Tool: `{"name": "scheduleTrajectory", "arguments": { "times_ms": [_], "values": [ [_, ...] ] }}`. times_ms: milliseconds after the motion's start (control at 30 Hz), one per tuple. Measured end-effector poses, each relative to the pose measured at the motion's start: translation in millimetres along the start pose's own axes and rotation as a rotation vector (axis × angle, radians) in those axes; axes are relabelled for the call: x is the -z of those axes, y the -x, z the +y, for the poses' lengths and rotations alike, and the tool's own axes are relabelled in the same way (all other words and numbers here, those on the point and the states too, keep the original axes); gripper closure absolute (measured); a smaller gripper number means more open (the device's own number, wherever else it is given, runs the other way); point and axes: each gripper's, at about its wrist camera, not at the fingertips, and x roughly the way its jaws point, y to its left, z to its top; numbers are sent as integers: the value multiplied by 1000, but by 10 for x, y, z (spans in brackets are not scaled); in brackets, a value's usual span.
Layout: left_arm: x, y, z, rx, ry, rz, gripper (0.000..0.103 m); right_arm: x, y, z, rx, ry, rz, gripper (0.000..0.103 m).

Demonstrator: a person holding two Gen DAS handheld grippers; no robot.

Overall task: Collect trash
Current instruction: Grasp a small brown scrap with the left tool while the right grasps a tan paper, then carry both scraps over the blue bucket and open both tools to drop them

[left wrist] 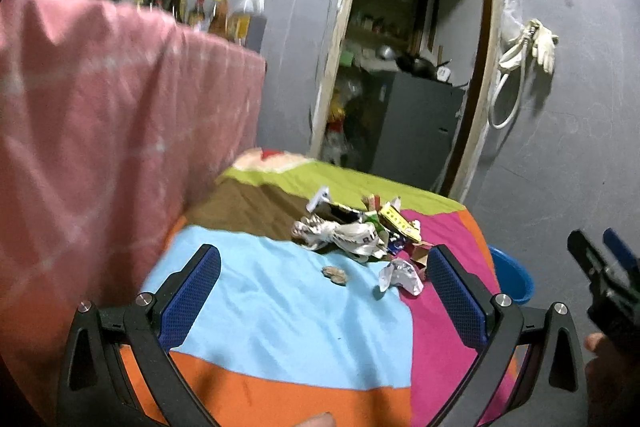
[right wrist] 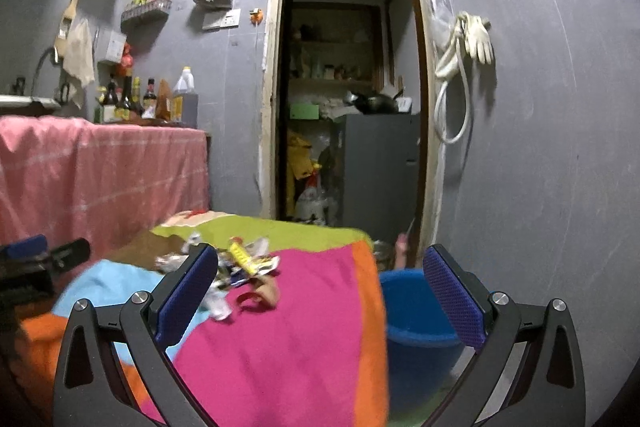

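Draping down the far left of both views, a pink checked cloth (left wrist: 120,115) covers a counter that carries a row of bottles (right wrist: 148,99) against the grey wall. Next to it stands a desk (left wrist: 288,311) under a patchwork cover of light blue, orange, brown, green and magenta. The left hand-held gripper (left wrist: 324,291) hangs above the near part of the desk with its blue-padded jaws spread wide and nothing between them. Beyond it, on the brown and magenta patches, lies the trash pile (left wrist: 356,231): crumpled white paper, a yellow wrapper and other scraps (motion blur hides the finer detail), with one crumpled wrapper (left wrist: 400,275) and a small brownish scrap (left wrist: 335,274) lying apart, nearer the camera. Farther right, the right hand-held gripper (right wrist: 320,291) hovers over the desk's right edge, also wide open and empty. Below that edge, on the floor just beside the desk, sits a blue bucket (right wrist: 420,315). Behind it is an open doorway (right wrist: 348,75), and white gloves (right wrist: 478,37) and a hose hang on the wall at the right.
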Motion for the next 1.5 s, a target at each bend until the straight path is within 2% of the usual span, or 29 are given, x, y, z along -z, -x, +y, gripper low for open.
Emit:
{"name": "scheduleTrajectory", "arguments": {
  "times_ms": [200, 367, 533, 600, 667, 733, 767, 933, 967, 1067, 1200, 1267, 1333, 1500],
  "values": [
    [-131, -398, 21, -28, 12, 153, 3, -56, -385, -178, -53, -6, 83, 0],
    [-71, -627, -3, -38, -33, 214, 4, 6, -678, -156, -114, 46, 154, 0],
    [-26, -905, 44, -21, -56, 271, 18, 59, -977, -82, -203, 74, 234, 0],
    [3, -1042, 59, -10, -61, 309, 31, 67, -1104, -67, -228, 72, 267, 1],
    [22, -1181, 91, 4, -58, 358, 41, 92, -1216, -67, -256, 57, 302, 7],
    [50, -1266, 112, 30, -49, 404, 50, 117, -1335, -46, -282, 41, 347, 21],
    [62, -1300, 121, 38, -46, 419, 55, 129, -1391, -38, -291, 35, 370, 24],
    [61, -1395, 109, 59, -60, 426, 59, 231, -1607, -4, -350, -3, 457, 31],
    [62, -1414, 92, 64, -67, 429, 64, 251, -1640, 8, -364, -10, 472, 32],
    [71, -1496, 8, 81, -106, 455, 82, 305, -1730, 67, -393, -18, 506, 43],
    [101, -1482, -44, 75, -137, 459, 85, 377, -1810, 132, -412, -15, 556, 57],
    [114, -1461, -41, 72, -133, 453, 86, 410, -1820, 140, -420, -20, 570, 67],
    [113, -1426, -35, 74, -118, 445, 88, 428, -1805, 126, -424, -31, 574, 81],
    [82, -1220, -29, 46, -95, 367, 88, 356, -1601, 25, -423, -46, 511, 88]
  ]
}}
